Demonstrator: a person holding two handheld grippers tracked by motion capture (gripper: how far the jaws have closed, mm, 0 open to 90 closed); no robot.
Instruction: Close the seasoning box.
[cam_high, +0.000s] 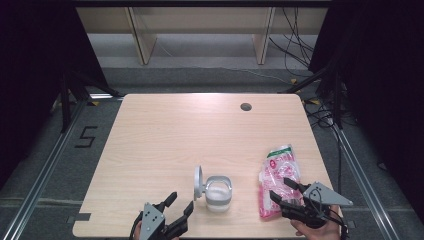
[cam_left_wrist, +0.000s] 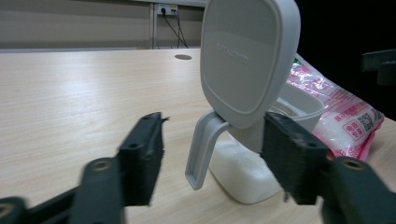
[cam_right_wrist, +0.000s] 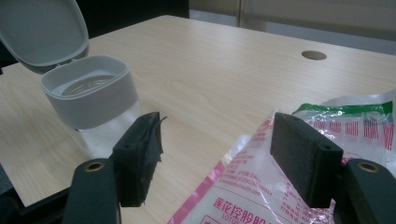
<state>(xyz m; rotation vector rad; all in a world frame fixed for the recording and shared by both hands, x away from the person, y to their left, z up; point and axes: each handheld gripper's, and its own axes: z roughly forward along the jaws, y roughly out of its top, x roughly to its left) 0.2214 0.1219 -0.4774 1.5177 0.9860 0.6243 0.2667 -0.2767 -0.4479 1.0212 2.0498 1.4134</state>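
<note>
a small grey lidded container (cam_high: 218, 192) stands near the front edge of the wooden table (cam_high: 170, 135), its flip lid (cam_high: 198, 182) swung up and standing upright on the left side, so the mouth is free from above and from the right; white granules already sit in its clear lower half. just to its right, well clear of it, a pink and white bag of white granules (cam_high: 276, 179) lies flat, its green-striped end pointing away from the person. the layout reads as a pour in preparation: jar opened first, bag within reach of the other hand. the left gripper (cam_high: 179, 204) waits close in front of the container with its jaws moderately apart and holding nothing; in the left gripper view the hinge arm (cam_left_wrist: 201, 149) hangs between the jaws without either pad pressing on it, likely so it can steady the jar or the lid. the right gripper (cam_high: 282, 190) hovers over the near end of the bag, jaws spread and empty, the bag's edge lying under them in the right gripper view, which suggests a pinch on that end comes next. a thin, slack film like this may fold or slip when it is lifted.
</note>
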